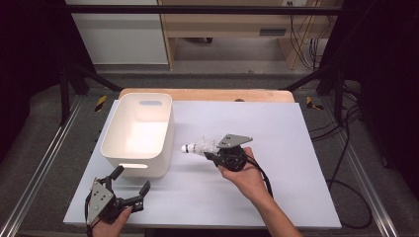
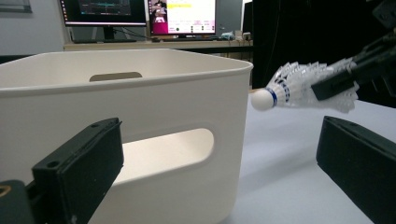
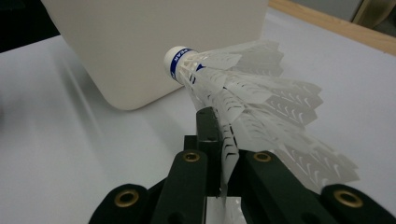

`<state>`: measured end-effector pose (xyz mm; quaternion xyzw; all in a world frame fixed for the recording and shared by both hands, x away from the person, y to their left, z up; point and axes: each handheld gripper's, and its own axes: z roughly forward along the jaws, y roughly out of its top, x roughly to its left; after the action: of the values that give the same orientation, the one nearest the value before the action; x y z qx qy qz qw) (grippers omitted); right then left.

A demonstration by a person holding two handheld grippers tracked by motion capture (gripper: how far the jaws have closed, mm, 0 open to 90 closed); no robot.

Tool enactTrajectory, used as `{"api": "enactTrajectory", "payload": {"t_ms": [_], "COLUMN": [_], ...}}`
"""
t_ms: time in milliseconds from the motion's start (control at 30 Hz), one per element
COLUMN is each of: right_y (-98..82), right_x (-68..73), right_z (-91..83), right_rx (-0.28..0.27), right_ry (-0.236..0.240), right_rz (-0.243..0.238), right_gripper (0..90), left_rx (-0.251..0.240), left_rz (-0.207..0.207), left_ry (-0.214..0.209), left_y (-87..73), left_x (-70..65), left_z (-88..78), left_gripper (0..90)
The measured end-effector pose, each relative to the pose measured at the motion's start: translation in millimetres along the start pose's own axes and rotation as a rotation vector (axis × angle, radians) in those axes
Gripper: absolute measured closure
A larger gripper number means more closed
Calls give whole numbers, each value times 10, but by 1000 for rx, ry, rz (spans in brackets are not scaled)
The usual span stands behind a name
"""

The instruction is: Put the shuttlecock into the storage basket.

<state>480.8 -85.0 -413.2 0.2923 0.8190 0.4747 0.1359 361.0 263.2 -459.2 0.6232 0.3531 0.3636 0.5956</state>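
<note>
Shuttlecock pinched in the right jaws, beside the white bin

Jaws of the right gripper are clamped tight on the feathered skirt of a shuttlecock, and in the right gripper view you can see the white feathers squeezed flat between the black pads. Its cork nose, ringed with a blue band, points away from the hand and toward the white bin. From the left gripper view the shuttlecock hangs clear above the desk, just off the bin's near corner, not touching it. Moving outward, the right hand reaches in from the lower edge over the white desk. Over at the near left corner, the left gripper sits low with its jaws wide apart, nothing between them, aimed at the bin's handle slot.
</note>
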Motion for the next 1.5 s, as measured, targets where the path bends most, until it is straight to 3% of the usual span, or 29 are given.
{"api": "enactTrajectory", "payload": {"t_ms": [667,1500], "right_y": [669,1115], "right_x": [-110,-182], "right_z": [-123,-167], "right_rx": [-19,-32], "right_ry": [-4,-21], "right_rz": [-55,-78], "right_gripper": [893,894], "left_rx": [6,14], "left_rz": [2,6], "left_ry": [29,28], "left_y": [-13,-20], "left_x": [35,19], "left_z": [-17,-15], "left_gripper": [8,8]}}
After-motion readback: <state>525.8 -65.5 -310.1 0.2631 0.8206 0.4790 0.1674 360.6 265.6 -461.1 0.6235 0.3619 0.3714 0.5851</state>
